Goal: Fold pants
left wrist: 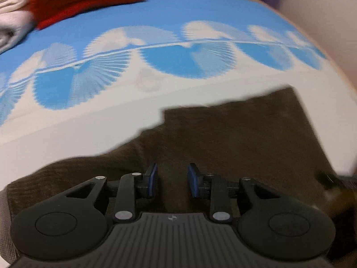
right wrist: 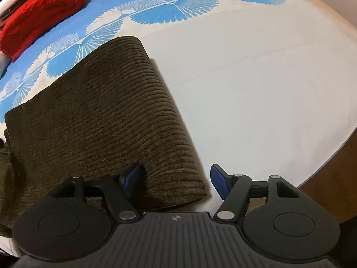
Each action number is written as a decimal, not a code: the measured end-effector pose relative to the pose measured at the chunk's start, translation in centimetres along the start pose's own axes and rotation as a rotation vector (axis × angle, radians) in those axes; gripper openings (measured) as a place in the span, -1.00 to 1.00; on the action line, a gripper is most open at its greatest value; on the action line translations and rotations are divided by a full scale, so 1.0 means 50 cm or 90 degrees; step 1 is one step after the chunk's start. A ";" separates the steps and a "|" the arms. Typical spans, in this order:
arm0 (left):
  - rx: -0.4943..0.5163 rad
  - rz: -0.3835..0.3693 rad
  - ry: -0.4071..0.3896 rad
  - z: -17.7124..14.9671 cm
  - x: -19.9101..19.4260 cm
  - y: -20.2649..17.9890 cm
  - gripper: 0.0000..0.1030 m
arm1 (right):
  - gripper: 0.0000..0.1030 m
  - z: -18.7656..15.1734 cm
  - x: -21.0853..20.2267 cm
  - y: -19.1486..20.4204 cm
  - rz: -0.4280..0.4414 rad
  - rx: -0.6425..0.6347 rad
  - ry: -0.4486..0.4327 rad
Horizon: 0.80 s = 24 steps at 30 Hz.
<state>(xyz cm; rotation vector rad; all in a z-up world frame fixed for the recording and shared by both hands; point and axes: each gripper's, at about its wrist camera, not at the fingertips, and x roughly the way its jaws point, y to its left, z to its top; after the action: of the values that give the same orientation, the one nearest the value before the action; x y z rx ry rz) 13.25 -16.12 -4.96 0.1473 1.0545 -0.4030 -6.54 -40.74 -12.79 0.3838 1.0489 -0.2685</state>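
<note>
Surface: bed sheet (right wrist: 256, 89), white across the lower and right parts of both views, with a blue band of white fan-shaped motifs toward the top. Beyond its right edge, a pale wall in the left wrist view; brown wood at the lower right of the right wrist view. Red folded garment (right wrist: 40, 15) at the upper left of both views, a whitish folded cloth (left wrist: 11, 11) beside it. Pants (right wrist: 100, 122): dark olive-brown corduroy, folded, lying flat on the sheet; left and centre of the right wrist view, lower centre of the left wrist view, blurred there. Left tool (left wrist: 172, 179): angled down over the pants, blue pads a narrow gap apart, nothing pinched between them. Right tool (right wrist: 176, 182): angled down at the pants' near right corner, jaws wide, left pad over the cloth, right pad over bare sheet, gripping nothing.
</note>
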 end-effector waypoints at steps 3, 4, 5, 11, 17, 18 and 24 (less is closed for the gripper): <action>0.073 -0.045 0.018 -0.049 -0.021 -0.023 -0.36 | 0.15 -0.005 -0.003 0.011 0.004 -0.019 -0.012; 0.087 -0.060 0.029 -0.070 -0.021 -0.028 -0.37 | 0.14 -0.009 -0.003 0.015 0.001 -0.030 -0.018; 0.097 -0.070 0.045 -0.091 -0.011 -0.034 -0.50 | 0.12 -0.011 -0.003 0.019 0.000 -0.037 -0.022; 0.133 -0.024 0.072 -0.144 0.026 -0.042 -0.53 | 0.14 -0.010 -0.016 0.018 0.005 -0.037 -0.025; 0.091 0.015 0.016 -0.116 -0.023 -0.038 -0.42 | 0.19 -0.013 -0.028 0.003 0.016 0.000 -0.028; 0.075 0.017 0.003 -0.111 -0.040 -0.034 -0.36 | 0.20 -0.015 -0.029 0.002 0.017 0.000 -0.029; 0.051 0.071 -0.051 -0.083 -0.149 -0.055 -0.14 | 0.26 -0.014 -0.020 -0.001 0.029 0.003 -0.023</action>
<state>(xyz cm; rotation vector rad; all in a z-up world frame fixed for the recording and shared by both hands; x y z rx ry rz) 5.60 -15.51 -0.31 0.2586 0.9473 -0.3468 -7.62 -40.45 -12.22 0.4047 1.0028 -0.2372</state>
